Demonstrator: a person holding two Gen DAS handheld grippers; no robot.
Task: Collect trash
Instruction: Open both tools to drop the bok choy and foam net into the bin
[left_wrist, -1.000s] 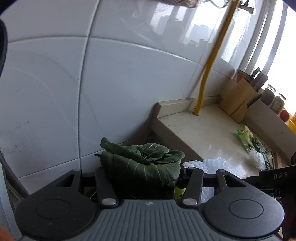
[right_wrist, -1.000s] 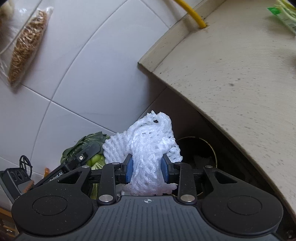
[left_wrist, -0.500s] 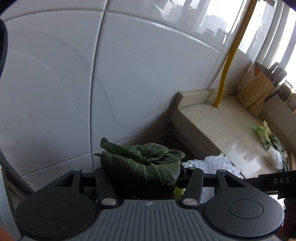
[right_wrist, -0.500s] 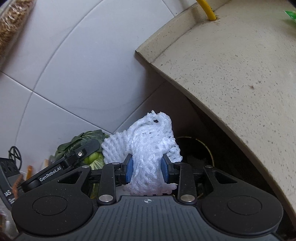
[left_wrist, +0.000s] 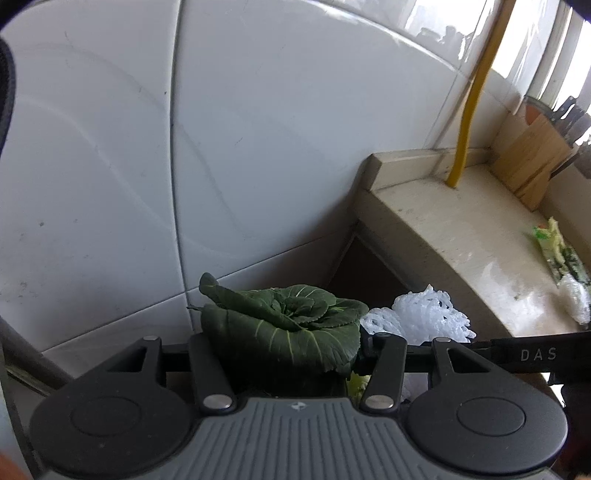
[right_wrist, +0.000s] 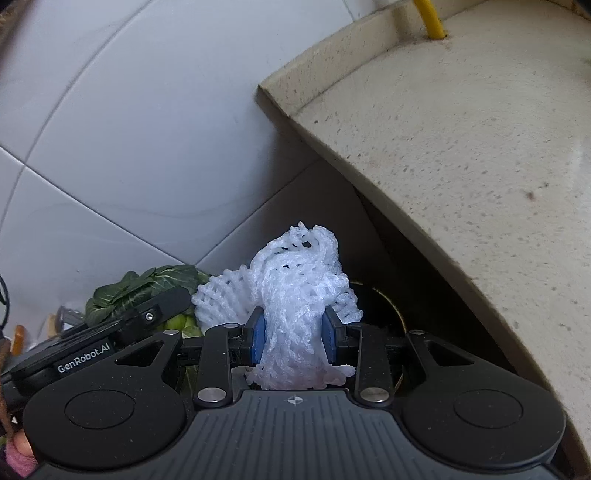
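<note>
My left gripper (left_wrist: 288, 354) is shut on a dark green leafy vegetable (left_wrist: 284, 328), which hides its fingertips. To its right in the left wrist view shows the white foam net (left_wrist: 421, 319) held by the other gripper. My right gripper (right_wrist: 294, 334) is shut on that white foam fruit net (right_wrist: 299, 295), its blue pads (right_wrist: 257, 338) pressing both sides. Below and behind the net, under the counter's edge, lies a dark round bin opening (right_wrist: 376, 306). The leafy vegetable (right_wrist: 144, 290) and the left gripper's body sit at the left of the right wrist view.
A beige stone counter (left_wrist: 461, 229) runs to the right, with a yellow pipe (left_wrist: 472, 92), a wooden knife block (left_wrist: 532, 162) and a bagged green vegetable (left_wrist: 561, 258) on it. White wall tiles (left_wrist: 258, 147) fill the background. The counter's edge (right_wrist: 424, 229) overhangs the bin.
Both grippers have moved lower and further left, beyond the counter's end, still holding the vegetable and the foam net. The dark bin opening stays just behind the net.
</note>
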